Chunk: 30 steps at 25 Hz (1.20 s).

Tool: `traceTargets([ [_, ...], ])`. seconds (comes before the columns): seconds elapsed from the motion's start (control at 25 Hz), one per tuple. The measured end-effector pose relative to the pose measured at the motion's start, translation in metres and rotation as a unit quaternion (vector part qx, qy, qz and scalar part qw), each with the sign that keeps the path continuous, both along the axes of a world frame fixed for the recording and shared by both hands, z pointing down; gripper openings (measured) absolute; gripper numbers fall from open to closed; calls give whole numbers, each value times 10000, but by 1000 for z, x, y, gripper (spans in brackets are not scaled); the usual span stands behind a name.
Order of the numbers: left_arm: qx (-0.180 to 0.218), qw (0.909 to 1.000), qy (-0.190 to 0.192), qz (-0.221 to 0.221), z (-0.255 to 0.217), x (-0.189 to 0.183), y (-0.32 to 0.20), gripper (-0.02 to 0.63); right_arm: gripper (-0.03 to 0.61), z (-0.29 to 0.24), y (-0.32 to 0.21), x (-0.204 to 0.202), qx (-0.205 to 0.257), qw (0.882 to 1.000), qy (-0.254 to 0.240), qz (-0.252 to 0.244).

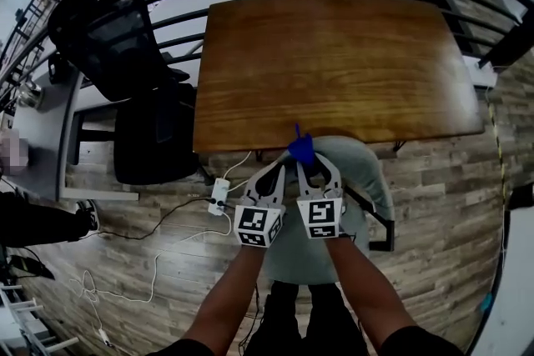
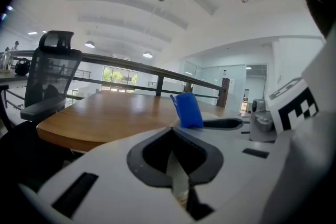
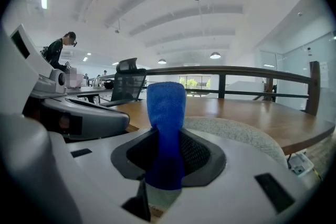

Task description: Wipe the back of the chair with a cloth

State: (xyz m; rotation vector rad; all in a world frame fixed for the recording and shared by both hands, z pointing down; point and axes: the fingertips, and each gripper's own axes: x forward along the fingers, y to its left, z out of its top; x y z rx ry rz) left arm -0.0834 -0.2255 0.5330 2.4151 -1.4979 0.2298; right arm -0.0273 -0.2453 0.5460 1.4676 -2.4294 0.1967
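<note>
Head view shows me both tools side by side, low over the grey chair [image 1: 371, 179], which is pushed in at the wooden table [image 1: 334, 62]. My right gripper [image 1: 312, 165] has its two jaws pressed tight on the blue cloth [image 1: 301, 148]. In the right gripper view the cloth stands up out of the jaws like a little flag, with a bit hanging below them too. My left gripper [image 1: 279, 168] has its jaws closed together, and the left gripper view shows nothing between them. The top edge of the chair's back sits just in front of the right jaws, with the table past it (the black office chair [image 1: 117, 46] off to the left is not my job). I can't see the cloth touching the chair, so I think I am at the start: cloth in hand, no rubbing going on. Next I would tip the right gripper so the loose end of the cloth lies flat on the back, then slide it from side to side. The cloth is floppy and only a small part sticks out, so I must press softly or the hard jaws will scrape the fabric.
</note>
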Motion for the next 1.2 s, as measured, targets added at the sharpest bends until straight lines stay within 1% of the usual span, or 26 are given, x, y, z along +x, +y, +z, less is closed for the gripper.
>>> traceTargets([
  [0.32, -11, 9998, 67, 196, 2, 26, -4, 5, 117, 6, -7, 39, -23, 9993, 18, 370],
  [0.64, 42, 9983, 16, 585, -1, 62, -12, 5, 117, 11, -10, 79, -29, 9971, 76, 755],
  [0.84, 36, 9963, 85, 850, -4, 88, -12, 5, 117, 11, -9, 108, -10, 9948, 67, 1016],
  [1.2, 61, 9942, 160, 1066, -4, 116, -10, 5, 117, 18, -2, 140, -20, 9917, 98, 1280],
])
